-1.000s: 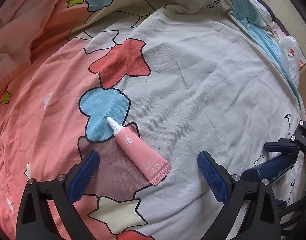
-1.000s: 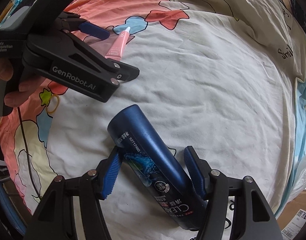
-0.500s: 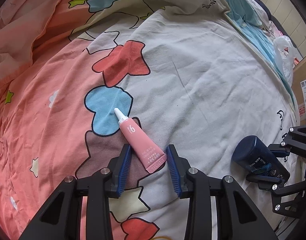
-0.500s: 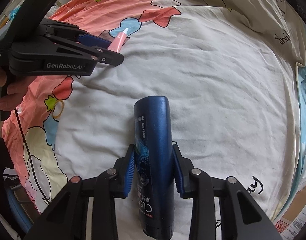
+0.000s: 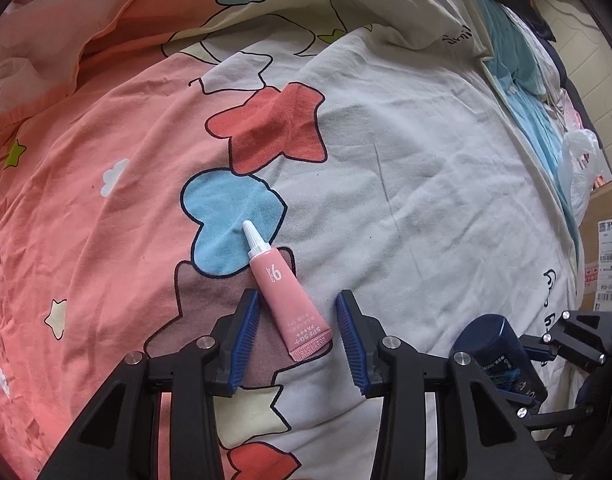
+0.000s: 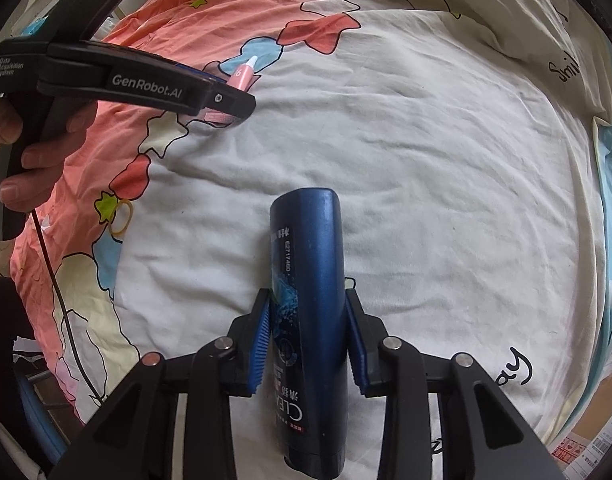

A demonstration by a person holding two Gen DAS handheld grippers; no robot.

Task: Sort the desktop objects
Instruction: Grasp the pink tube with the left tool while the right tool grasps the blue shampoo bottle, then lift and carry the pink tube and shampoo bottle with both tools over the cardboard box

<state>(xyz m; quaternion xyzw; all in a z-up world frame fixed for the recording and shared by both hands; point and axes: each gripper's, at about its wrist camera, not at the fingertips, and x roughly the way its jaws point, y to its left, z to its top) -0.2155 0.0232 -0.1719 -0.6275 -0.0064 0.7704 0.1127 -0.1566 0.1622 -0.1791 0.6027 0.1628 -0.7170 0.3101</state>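
A small pink tube (image 5: pixel 287 296) with a white cap lies on the patterned bedsheet. My left gripper (image 5: pixel 298 332) straddles its crimped end; the fingers are close on either side with small gaps showing. The tube also shows in the right wrist view (image 6: pixel 242 76), partly behind the left gripper (image 6: pixel 226 108). My right gripper (image 6: pixel 309 344) is shut on a dark blue shampoo bottle (image 6: pixel 310 292), pads pressed against its sides. The bottle (image 5: pixel 494 344) shows at the lower right of the left wrist view.
A yellow rubber band (image 6: pixel 121 216) lies on the sheet at the left. A cardboard box (image 5: pixel 606 248) and a white plastic bag (image 5: pixel 578 160) sit at the bed's right edge. Rumpled pink bedding (image 5: pixel 46 60) rises at the far left.
My left gripper closed from wide open to narrow around the pink tube's end. My right gripper closed onto the blue bottle and turned it straight along the fingers.
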